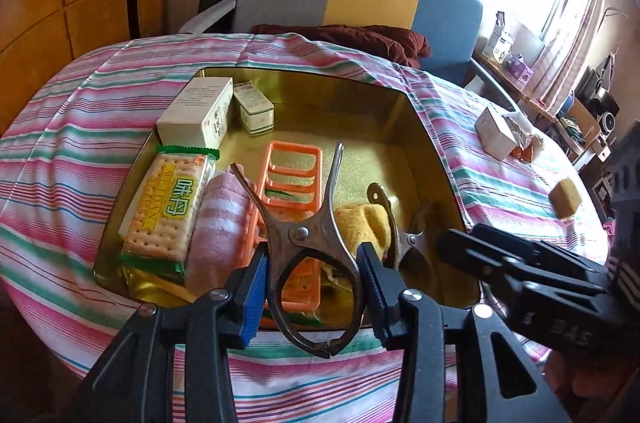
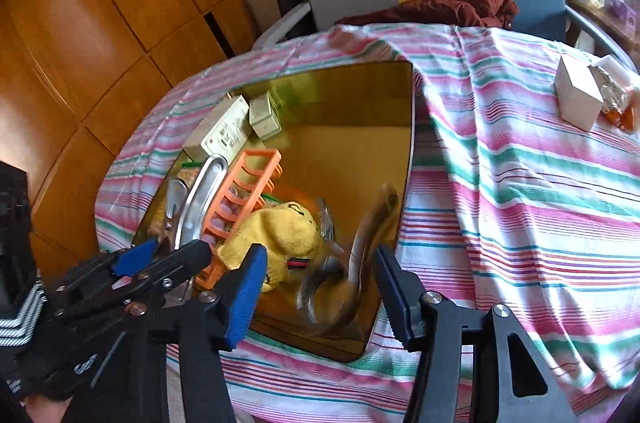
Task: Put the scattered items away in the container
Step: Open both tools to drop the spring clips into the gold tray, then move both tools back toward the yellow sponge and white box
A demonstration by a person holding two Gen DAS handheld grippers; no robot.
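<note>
Metal clip (image 1: pixel 316 247) clamped in left jaws, right jaws parted – blurred clip (image 2: pixel 352 263) between, tin (image 1: pixel 432 151) below

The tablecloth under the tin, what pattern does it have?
White tablecloth with pink, green stripes; clearest in right wrist view.

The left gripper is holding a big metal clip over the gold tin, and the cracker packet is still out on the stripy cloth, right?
Not quite. The cracker packet already lies inside the gold tin, as the left wrist view shows. The left gripper does hold the metal clip.
</note>
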